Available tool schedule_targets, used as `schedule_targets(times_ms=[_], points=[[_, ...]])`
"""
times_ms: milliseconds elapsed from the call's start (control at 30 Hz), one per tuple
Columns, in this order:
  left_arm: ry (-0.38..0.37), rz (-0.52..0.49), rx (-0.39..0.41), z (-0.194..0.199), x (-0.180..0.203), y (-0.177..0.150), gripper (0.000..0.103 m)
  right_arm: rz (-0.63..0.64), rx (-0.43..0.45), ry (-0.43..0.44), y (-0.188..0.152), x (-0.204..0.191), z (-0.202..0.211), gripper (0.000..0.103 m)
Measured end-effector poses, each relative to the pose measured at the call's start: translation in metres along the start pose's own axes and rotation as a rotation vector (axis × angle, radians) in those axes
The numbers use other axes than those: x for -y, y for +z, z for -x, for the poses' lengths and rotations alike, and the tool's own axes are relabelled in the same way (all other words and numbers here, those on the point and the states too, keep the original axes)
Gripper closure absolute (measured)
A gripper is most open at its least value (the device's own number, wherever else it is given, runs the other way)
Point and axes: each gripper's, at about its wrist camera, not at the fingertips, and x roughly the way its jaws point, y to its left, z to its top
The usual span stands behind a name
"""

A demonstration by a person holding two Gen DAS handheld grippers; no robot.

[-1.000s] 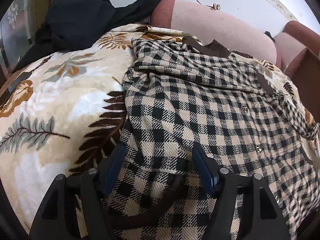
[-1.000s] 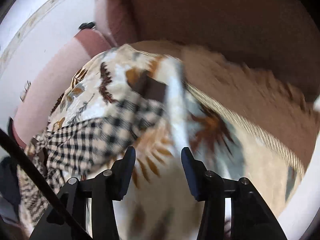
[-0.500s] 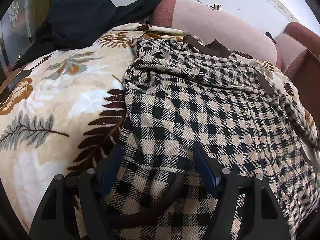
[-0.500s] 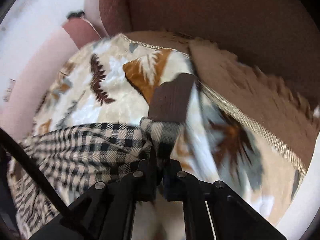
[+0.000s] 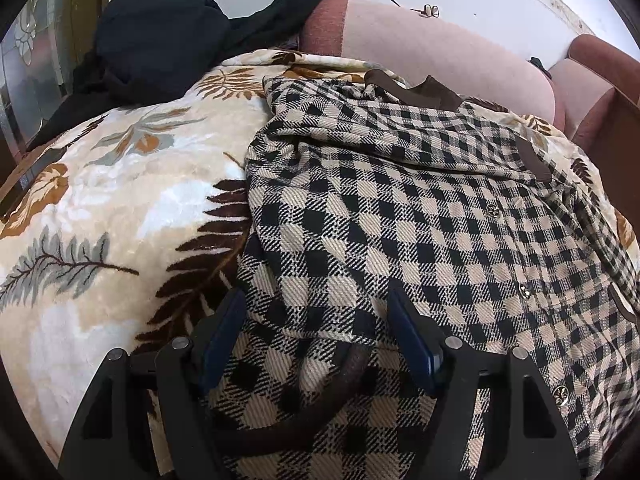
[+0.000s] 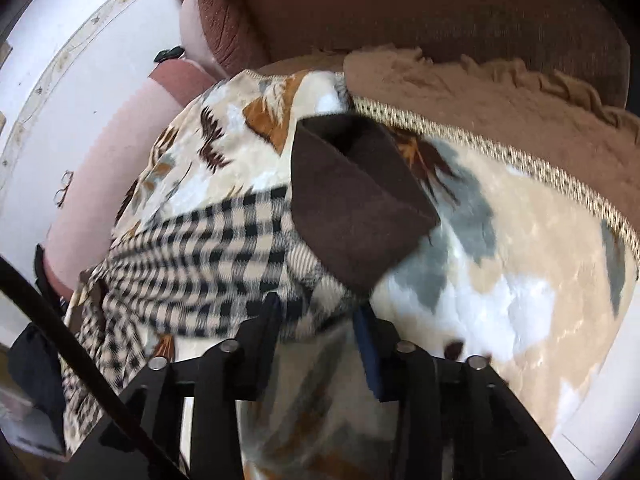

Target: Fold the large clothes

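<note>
checked jacket (image 5: 400, 216) spread unfolded on blanket (image 5: 100, 200) | left gripper (image 5: 316, 336) wide open, empty | right gripper (image 6: 320, 312) part-open around sleeve cuff (image 6: 352, 208), grip unclear | folding barely begun

In the left wrist view, bare cream leaf-print plush blanket (image 5: 100, 208) lies open from 8 to 10 o'clock. A heap of black cloth (image 5: 160, 44) blocks 11 o'clock, and the pink padded sofa back (image 5: 440, 52) walls off 12 to 2. In the right wrist view, the brown sofa arm (image 6: 440, 12) closes 12 o'clock.
</note>
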Motion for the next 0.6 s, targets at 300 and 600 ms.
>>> schedule_targets(times_ms=[300, 600], points=[[-0.117, 0.078, -0.043, 0.019, -0.019, 0.014, 0.030, 0.118, 0.010, -0.150, 0.047, -0.047, -0.011, 0.089], [0.013, 0.229, 0.139, 0.067, -0.102, 0.076, 0.030, 0.490, 0.074, 0.138, 0.027, -0.291, 0.038, 0.089]])
